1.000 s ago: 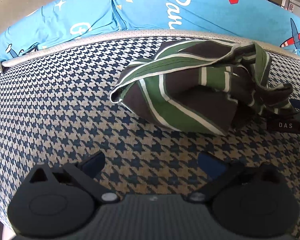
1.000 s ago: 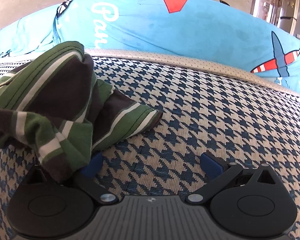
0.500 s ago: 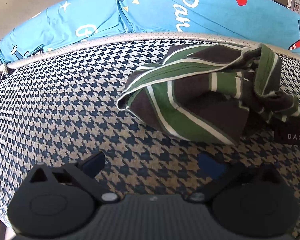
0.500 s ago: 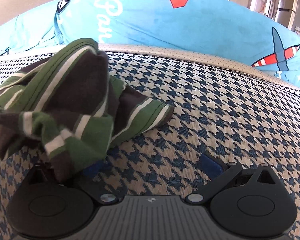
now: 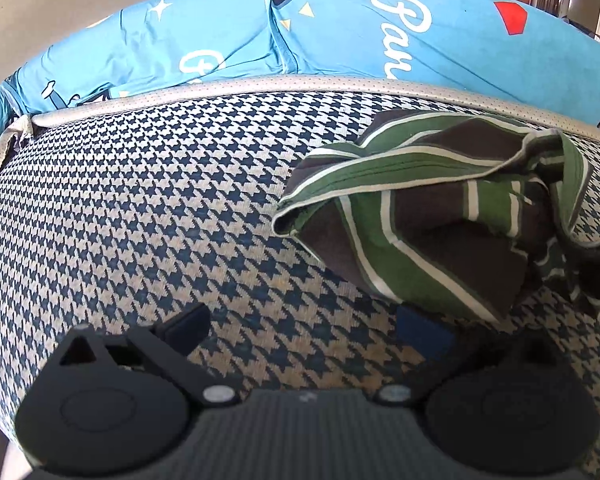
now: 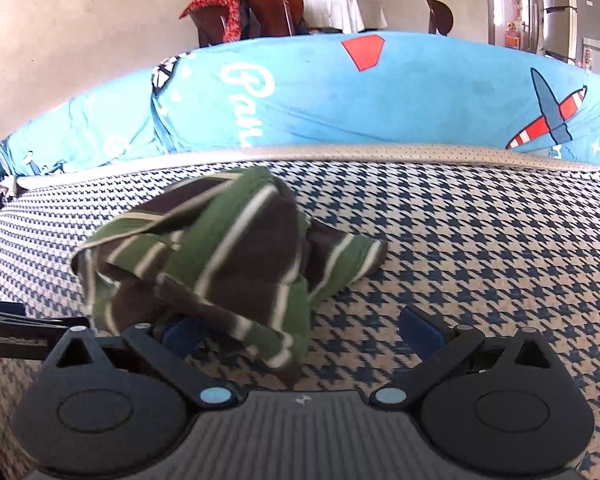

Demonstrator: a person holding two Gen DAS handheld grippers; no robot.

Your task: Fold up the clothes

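Houndstooth upholstery in navy and beige point(image 5: 140, 220) fills both wrist views, edged at the back by a pale perforated strip point(image 5: 260, 84) and, behind that, a bright blue cushion cover point(image 5: 340, 32) printed with white script, stars and a red-striped aeroplane. Left of the garment, the left tongs point(image 5: 306, 326) hover over bare houndstooth with their blue-padded fingers spread wide and nothing between them. Just ahead and to the right of them lies a crumpled garment striped in green, dark brown and white point(image 5: 428, 216), bunched in loose folds on the seat, one hemmed edge rolled toward the left. In the right wrist view the same garment point(image 6: 228, 264) drapes over the left finger of the right tongs point(image 6: 300, 332); those fingers stand apart, so the cloth rests on one pad rather than being pinched. Behind the cushion, dark wooden chairs point(image 6: 268, 12) and a white-clothed table point(image 6: 332, 10) stand against a plain wall.
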